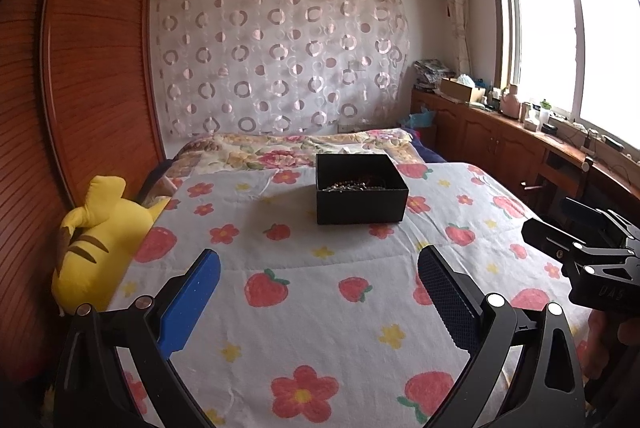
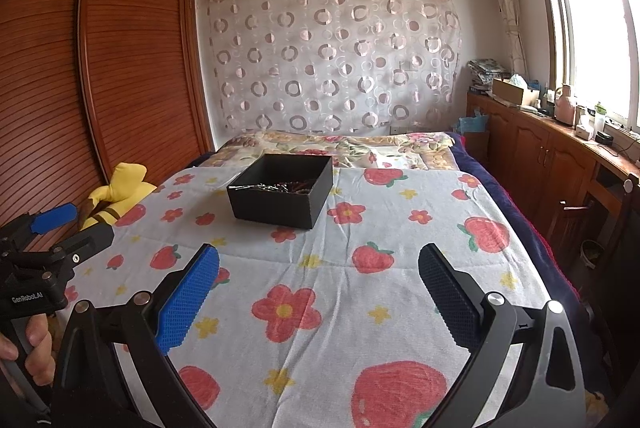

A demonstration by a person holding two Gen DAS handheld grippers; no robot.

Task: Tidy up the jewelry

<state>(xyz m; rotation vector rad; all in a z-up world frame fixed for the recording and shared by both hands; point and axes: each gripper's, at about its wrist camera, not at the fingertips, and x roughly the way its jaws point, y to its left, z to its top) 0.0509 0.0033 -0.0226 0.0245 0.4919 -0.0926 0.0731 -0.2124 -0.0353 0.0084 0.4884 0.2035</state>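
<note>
Jewelry (image 1: 352, 185) lies tangled inside an open black box (image 1: 362, 206) standing on the bed (image 1: 320, 308), well ahead of both tools, probably set mid-bed so either side can reach it. Left gripper (image 1: 319, 302) and right gripper (image 2: 319, 302) hover above the strawberry-print cover, jaws spread wide and holding nothing, apparently readied to approach the box. A yellow plush (image 1: 100, 248) rests at the left edge.

Left gripper (image 1: 319, 302), right gripper (image 2: 319, 302): fingers apart.

Box walls (image 1: 360, 204) hide most jewelry (image 1: 352, 185) — pieces indistinguishable.
</note>
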